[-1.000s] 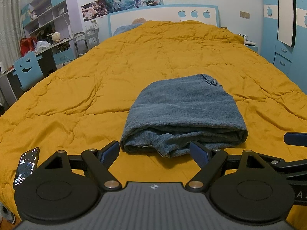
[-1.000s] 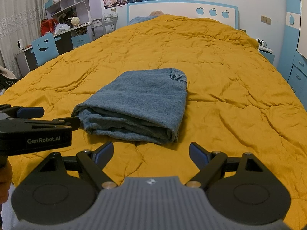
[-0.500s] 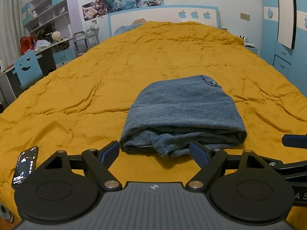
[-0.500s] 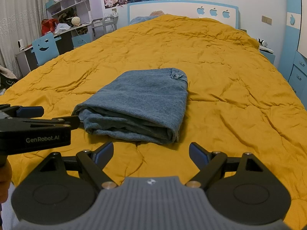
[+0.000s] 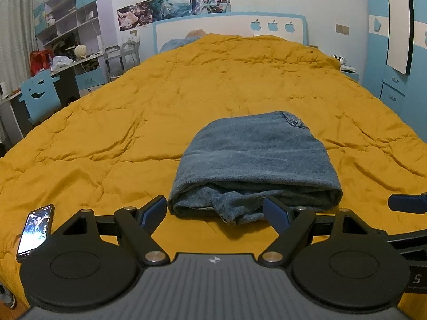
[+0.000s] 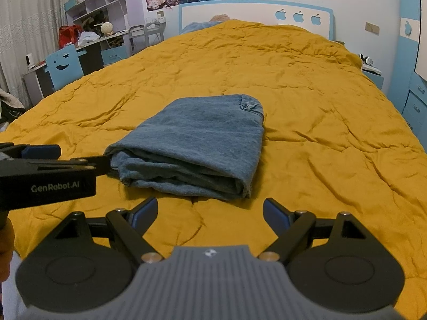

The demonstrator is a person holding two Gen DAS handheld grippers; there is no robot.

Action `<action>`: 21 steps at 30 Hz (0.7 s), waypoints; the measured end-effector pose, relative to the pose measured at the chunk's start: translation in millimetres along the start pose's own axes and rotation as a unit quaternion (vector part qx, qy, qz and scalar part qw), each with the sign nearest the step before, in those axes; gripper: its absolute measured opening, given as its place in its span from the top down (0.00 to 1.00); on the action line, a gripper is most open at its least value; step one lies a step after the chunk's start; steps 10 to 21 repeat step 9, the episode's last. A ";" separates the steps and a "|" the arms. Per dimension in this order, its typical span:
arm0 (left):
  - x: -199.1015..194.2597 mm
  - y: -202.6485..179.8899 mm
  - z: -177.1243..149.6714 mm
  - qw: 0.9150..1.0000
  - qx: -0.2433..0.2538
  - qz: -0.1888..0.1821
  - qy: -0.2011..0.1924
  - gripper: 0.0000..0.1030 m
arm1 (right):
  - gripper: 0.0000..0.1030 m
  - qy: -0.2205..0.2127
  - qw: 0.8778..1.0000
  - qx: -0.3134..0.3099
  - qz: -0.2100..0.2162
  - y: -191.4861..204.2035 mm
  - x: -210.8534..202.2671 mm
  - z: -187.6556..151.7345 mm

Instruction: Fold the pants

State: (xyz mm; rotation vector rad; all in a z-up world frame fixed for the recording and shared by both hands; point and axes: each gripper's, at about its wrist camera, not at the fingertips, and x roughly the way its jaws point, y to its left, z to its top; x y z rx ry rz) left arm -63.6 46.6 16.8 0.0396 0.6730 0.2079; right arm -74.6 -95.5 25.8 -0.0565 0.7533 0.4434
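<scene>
Hovering: both hand-held grippers sit low over the near edge of the bed, holding nothing.
Left hand-held gripper [image 5: 214, 212]: jaws spread wide, released; right fingertip overlaps the pants' near edge in its own view, contact cannot be told.
Right hand-held gripper [image 6: 210, 210]: jaws spread wide, released; clear of the pants, bare quilt between the fingers.
Pants [image 6: 194, 146]: blue denim, folded into a compact stack, lying on the quilt just ahead of both grippers.
Surface: yellow quilt [image 5: 186, 93], rumpled, covers the whole bed.
Phone [image 5: 34, 229]: screen lit, on the quilt left of the left gripper.
Room: blue-and-white headboard [image 6: 256, 16], posters above; blue chair [image 6: 64, 66] at left.
Pose: both grippers level, side by side, pointing toward the headboard.
</scene>
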 end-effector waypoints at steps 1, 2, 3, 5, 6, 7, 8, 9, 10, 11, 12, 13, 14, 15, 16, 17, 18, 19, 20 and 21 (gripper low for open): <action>0.4 0.3 0.4 1.000 -0.001 0.000 0.000 0.07 | 0.20 0.000 1.000 0.000 0.000 0.1 0.0 -0.1; 0.6 0.6 0.6 1.000 -0.001 -0.001 0.000 0.07 | 0.20 0.000 1.000 0.000 0.000 0.1 0.0 -0.1; 0.8 0.6 0.7 1.000 -0.002 -0.001 0.001 0.07 | 0.20 0.000 1.000 0.000 0.000 0.1 0.1 -0.1; 0.4 0.5 0.1 1.000 -0.002 -0.002 0.001 0.08 | 0.20 0.001 1.000 0.000 0.000 0.4 0.1 -0.2; 0.5 0.7 -0.1 1.000 -0.003 -0.003 0.001 0.08 | 0.20 0.002 1.000 0.000 0.001 0.1 0.7 -0.3; 0.5 0.6 -0.4 1.000 -0.004 -0.004 0.001 0.08 | 0.20 0.002 1.000 0.000 0.001 0.7 0.9 -0.6; 0.6 0.5 -0.5 1.000 -0.005 -0.004 0.001 0.08 | 0.20 0.002 1.000 0.000 0.001 0.8 0.9 -0.6; 0.7 0.7 -0.8 1.000 -0.007 -0.005 0.002 0.08 | 0.20 0.002 1.000 0.000 0.001 0.8 1.0 -0.4; 0.7 0.7 -0.8 1.000 -0.007 -0.005 0.002 0.08 | 0.20 0.002 1.000 0.000 0.001 0.8 1.0 -0.4; 0.7 0.7 -0.8 1.000 -0.007 -0.005 0.002 0.08 | 0.20 0.002 1.000 0.000 0.001 0.8 1.0 -0.4; 0.7 0.7 -0.8 1.000 -0.007 -0.005 0.002 0.08 | 0.20 0.002 1.000 0.000 0.001 0.8 1.0 -0.4; 0.7 0.7 -0.8 1.000 -0.007 -0.005 0.002 0.08 | 0.20 0.002 1.000 0.000 0.001 0.8 1.0 -0.4; 0.7 0.7 -0.8 1.000 -0.007 -0.005 0.002 0.08 | 0.20 0.002 1.000 0.000 0.001 0.8 1.0 -0.4; 0.7 0.7 -0.8 1.000 -0.007 -0.005 0.002 0.08 | 0.20 0.002 1.000 0.000 0.001 0.8 1.0 -0.4; 0.7 0.7 -0.8 1.000 -0.007 -0.005 0.002 0.08 | 0.20 0.002 1.000 0.000 0.001 0.8 1.0 -0.4; 0.7 0.7 -0.8 1.000 -0.007 -0.005 0.002 0.08 | 0.20 0.002 1.000 0.000 0.001 0.8 1.0 -0.4; 0.7 0.7 -0.8 1.000 -0.007 -0.005 0.002 0.08 | 0.20 0.002 1.000 0.000 0.001 0.8 1.0 -0.4; 0.7 0.7 -0.8 1.000 -0.007 -0.005 0.002 0.08 | 0.20 0.002 1.000 0.000 0.001 0.8 1.0 -0.4; 0.7 0.7 -0.8 1.000 -0.007 -0.005 0.002 0.08 | 0.20 0.002 1.000 0.000 0.001 0.8 1.0 -0.4; 0.7 0.7 -0.8 1.000 -0.007 -0.005 0.002 0.08 | 0.20 0.002 1.000 0.000 0.001 0.8 1.0 -0.4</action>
